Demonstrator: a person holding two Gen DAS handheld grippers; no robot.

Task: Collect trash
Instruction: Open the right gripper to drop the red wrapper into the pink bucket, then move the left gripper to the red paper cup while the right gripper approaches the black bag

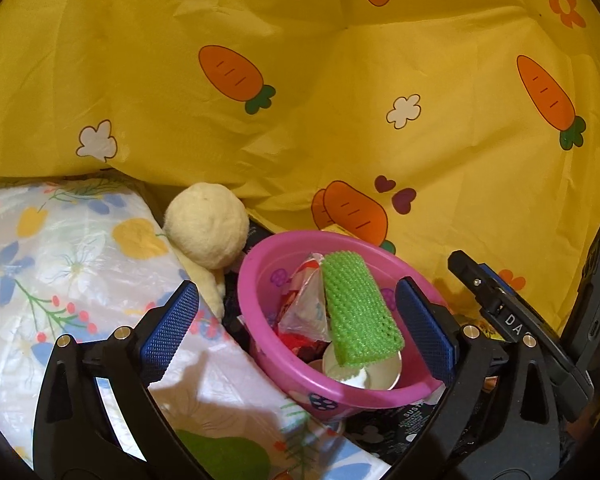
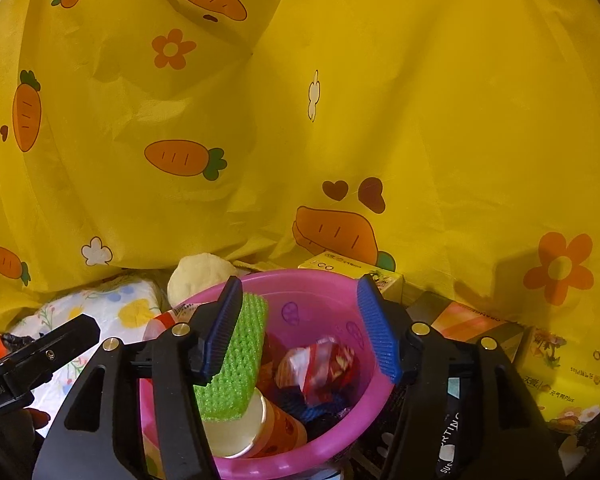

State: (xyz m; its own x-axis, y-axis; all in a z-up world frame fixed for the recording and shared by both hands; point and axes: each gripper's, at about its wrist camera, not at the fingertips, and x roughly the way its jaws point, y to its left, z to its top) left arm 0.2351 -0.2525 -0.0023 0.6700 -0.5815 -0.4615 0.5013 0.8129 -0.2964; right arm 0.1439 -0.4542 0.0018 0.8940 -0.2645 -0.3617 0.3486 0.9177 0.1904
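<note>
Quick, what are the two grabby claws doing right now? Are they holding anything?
Left gripper: jaws open wide, holding nothing.
Right gripper: jaws open above the pink basin, holding nothing.

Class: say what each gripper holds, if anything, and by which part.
Nothing is held. The left gripper and right gripper are open above the pink basin; the green sponge lies inside.

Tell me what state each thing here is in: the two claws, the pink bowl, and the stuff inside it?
Left gripper: open, holding nothing.
Right gripper: open over the bowl, holding nothing.
Bowl: upright, holding trash.
Sponge: in the bowl, tilted, leaning on the cup.
Cup: in the bowl, on its side.
Wrapper: crumpled, in the bowl.
</note>
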